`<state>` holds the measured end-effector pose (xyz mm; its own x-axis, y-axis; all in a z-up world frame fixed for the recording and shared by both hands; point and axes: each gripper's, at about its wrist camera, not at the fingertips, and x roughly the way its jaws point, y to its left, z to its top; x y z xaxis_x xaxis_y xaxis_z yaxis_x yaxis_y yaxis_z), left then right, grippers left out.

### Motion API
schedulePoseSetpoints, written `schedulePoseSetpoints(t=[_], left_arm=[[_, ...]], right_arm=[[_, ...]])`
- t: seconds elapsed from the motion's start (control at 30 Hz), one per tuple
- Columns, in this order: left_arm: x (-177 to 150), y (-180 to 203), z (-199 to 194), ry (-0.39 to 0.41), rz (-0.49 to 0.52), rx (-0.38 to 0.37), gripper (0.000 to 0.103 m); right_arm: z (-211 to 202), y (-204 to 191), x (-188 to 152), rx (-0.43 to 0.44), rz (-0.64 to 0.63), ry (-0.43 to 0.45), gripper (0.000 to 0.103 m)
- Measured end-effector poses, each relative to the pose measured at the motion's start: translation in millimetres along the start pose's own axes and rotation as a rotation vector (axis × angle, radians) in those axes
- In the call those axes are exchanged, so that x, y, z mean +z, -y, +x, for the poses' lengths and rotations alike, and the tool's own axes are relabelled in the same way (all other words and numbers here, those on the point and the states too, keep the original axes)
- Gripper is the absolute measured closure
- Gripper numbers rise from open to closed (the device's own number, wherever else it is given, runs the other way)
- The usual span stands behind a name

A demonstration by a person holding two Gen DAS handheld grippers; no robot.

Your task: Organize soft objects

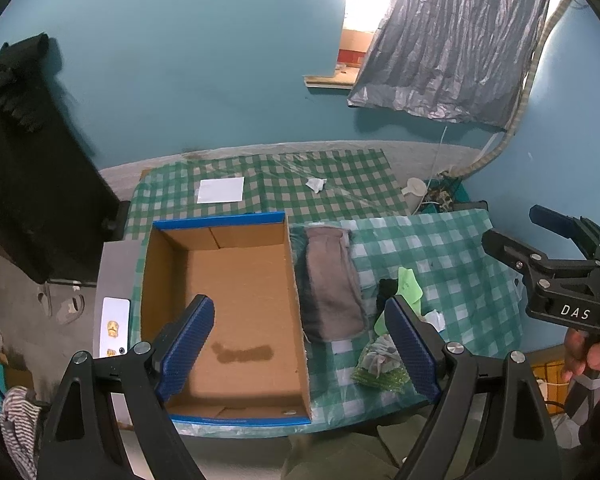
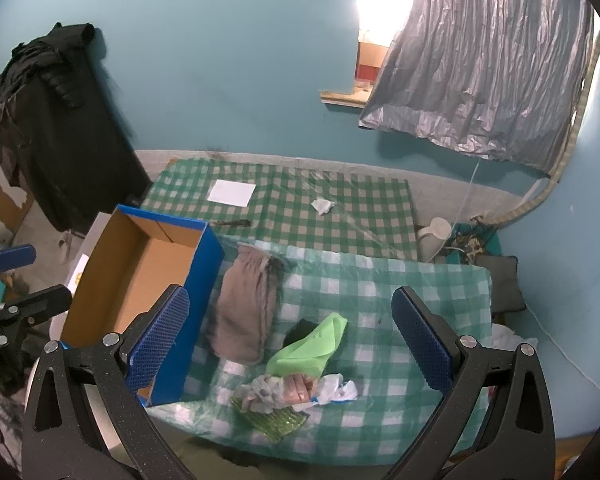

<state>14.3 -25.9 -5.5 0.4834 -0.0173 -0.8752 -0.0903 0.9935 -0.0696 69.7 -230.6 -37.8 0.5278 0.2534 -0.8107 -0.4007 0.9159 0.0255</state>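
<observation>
An empty cardboard box (image 1: pixel 236 280) with blue outer walls (image 2: pixel 188 280) sits at the left of a green checked table (image 2: pixel 420 304). A folded grey cloth (image 1: pixel 332 284) (image 2: pixel 244 312) lies right beside it. Further right lie a light green cloth (image 2: pixel 316 344) (image 1: pixel 408 288) over something black (image 2: pixel 300 330), a crumpled grey-pink-white bundle (image 2: pixel 296 390) and a green beaded piece (image 2: pixel 276 420) (image 1: pixel 380 376). My left gripper (image 1: pixel 300 348) hangs open above the box's right wall. High over the small pile, my right gripper (image 2: pixel 296 344) is open too, holding nothing.
A second checked surface (image 2: pixel 300 208) behind holds a white sheet (image 2: pixel 232 193) and crumpled paper (image 2: pixel 323 205). Dark clothes (image 2: pixel 48 120) hang at the left wall, a grey curtain (image 2: pixel 488 68) at the right. A white jug (image 2: pixel 434 236) stands at the back right. A hand (image 1: pixel 592 360) holds the right gripper.
</observation>
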Motion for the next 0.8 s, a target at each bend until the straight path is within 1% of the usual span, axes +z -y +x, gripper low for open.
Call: schedulePoseSetpoints(t=[0.5, 0.8], left_arm=[[-0.1, 5.1, 1.9, -0.008, -0.004, 0.007, 0.015], [-1.9, -0.7, 4.8, -0.018, -0.006, 0.006, 0.015]], right_arm=[[1.8, 1.5, 0.4, 0.005, 0.002, -0.007, 0.002], [3.1, -0.1, -1.6, 0.003, 0.004, -0.009, 0.002]])
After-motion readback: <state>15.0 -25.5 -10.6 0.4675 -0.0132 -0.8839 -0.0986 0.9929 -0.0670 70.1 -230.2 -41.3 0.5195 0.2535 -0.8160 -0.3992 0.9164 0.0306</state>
